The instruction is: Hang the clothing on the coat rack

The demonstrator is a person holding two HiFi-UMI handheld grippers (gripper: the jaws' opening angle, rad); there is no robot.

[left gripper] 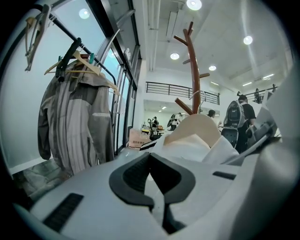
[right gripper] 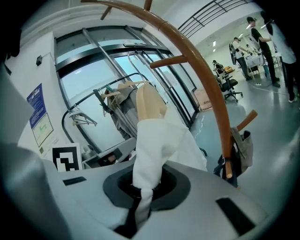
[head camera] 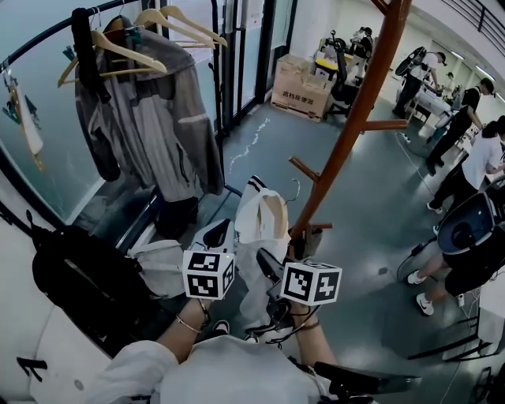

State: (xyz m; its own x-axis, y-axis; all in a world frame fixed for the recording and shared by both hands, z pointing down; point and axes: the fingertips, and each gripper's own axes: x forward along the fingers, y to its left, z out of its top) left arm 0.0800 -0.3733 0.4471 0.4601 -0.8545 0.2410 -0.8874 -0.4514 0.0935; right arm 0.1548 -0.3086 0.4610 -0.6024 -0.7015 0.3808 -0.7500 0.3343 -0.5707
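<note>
A white garment hangs on a wooden hanger with a metal hook, just in front of the two marker cubes. The brown wooden coat rack rises right behind it. In the left gripper view my left gripper is shut on the white garment, with a strip of cloth pinched between the pads. My right gripper is shut on the white garment too, and the hanger sticks up above it. The rack's pole curves close by on the right.
A grey jacket hangs on a clothes rail at the left, with empty wooden hangers beside it. A black bag lies at lower left. A grey bag hangs low on the rack. A cardboard box and people stand beyond.
</note>
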